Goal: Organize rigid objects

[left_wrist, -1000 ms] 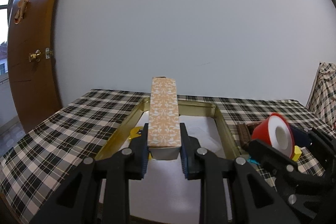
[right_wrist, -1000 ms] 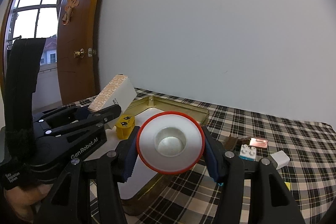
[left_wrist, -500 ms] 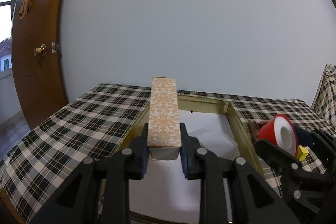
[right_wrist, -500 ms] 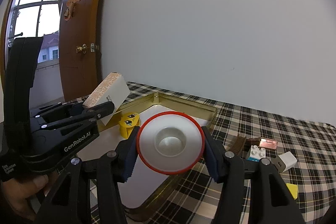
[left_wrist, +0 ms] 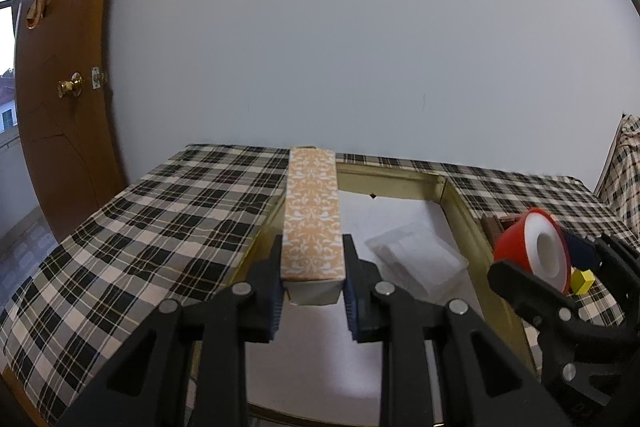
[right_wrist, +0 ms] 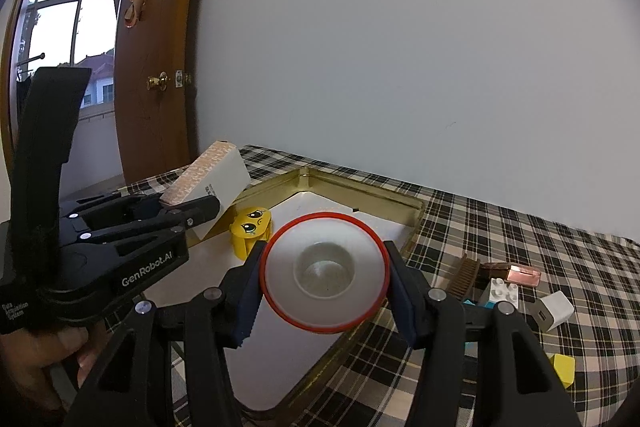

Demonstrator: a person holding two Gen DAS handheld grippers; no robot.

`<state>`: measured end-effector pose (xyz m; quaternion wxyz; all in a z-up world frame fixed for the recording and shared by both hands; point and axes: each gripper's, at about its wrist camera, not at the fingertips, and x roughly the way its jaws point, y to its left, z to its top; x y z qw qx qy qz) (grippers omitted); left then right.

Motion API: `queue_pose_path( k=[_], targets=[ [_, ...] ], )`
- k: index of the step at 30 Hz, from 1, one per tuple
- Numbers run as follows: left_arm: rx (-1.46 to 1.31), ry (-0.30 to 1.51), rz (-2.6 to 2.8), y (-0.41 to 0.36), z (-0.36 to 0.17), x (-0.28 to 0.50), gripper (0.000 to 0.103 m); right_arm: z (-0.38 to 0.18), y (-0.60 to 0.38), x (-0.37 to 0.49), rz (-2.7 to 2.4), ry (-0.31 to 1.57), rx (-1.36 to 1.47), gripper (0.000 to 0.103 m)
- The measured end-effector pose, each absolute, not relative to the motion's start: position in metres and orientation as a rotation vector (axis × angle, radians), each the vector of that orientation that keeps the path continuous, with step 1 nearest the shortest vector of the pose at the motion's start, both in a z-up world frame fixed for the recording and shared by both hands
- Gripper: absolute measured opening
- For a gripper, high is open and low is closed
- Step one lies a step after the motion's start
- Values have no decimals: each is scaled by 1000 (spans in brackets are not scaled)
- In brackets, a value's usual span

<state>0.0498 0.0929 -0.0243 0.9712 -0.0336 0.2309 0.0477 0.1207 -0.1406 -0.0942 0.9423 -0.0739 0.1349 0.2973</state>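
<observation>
My left gripper (left_wrist: 313, 277) is shut on a long orange-patterned box (left_wrist: 312, 215), which juts forward over the left rim of the gold tray (left_wrist: 456, 205). In the right wrist view that box (right_wrist: 208, 179) shows tilted in the left gripper (right_wrist: 200, 207), held by a hand at the lower left. My right gripper (right_wrist: 324, 279) is shut on a red-rimmed white round cap (right_wrist: 324, 277), above the tray's (right_wrist: 412, 223) right side. The cap (left_wrist: 534, 251) also shows at the right of the left wrist view. A yellow face toy (right_wrist: 251, 233) stands in the tray.
A clear plastic piece (left_wrist: 416, 259) lies on the tray's white liner. On the checked tablecloth (right_wrist: 560, 239) right of the tray lie a brown comb (right_wrist: 466, 273), a pink block (right_wrist: 522, 275), a white toy brick (right_wrist: 504, 291), a white charger (right_wrist: 554, 311) and a yellow block (right_wrist: 564, 369). A wooden door (left_wrist: 60, 107) stands left.
Both grippers have drifted a little to the left over the tray with their loads still held. The clear plastic piece has come into sight in the left wrist view.
</observation>
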Motion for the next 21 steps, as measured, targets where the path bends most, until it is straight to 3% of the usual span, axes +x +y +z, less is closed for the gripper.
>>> queue_pose_path(
  k=[21],
  targets=[
    [-33, 575, 31, 99, -31, 74, 23, -101, -119, 153, 652, 392, -161, 58]
  ],
)
